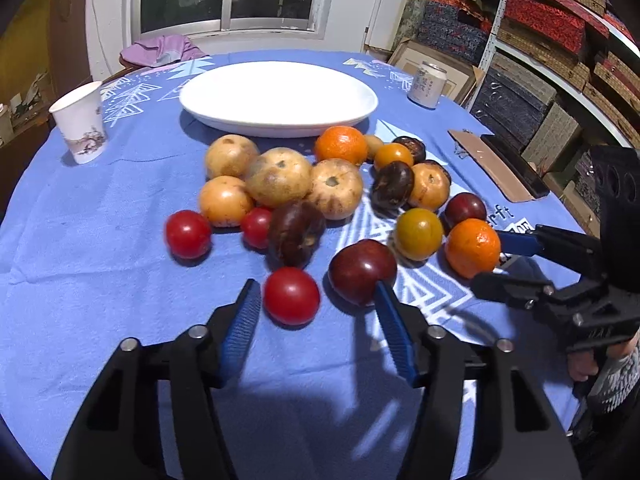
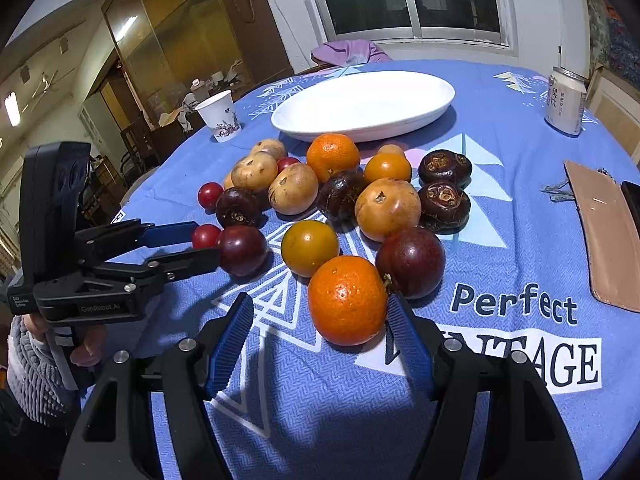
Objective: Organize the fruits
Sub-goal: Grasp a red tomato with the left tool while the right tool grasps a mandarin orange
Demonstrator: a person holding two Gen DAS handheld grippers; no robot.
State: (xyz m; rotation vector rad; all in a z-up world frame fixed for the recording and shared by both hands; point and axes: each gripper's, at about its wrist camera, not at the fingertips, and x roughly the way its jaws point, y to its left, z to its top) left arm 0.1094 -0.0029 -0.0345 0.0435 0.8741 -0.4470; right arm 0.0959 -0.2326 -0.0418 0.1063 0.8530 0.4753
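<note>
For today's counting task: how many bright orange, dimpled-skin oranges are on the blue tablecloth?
2. One orange lies nearest, between the right gripper's fingers; the other orange sits just in front of the white plate. More could hide behind other fruit.

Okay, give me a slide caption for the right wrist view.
Right gripper open around an orange on the blue tablecloth, empty white plate beyond the fruit pile.
</note>
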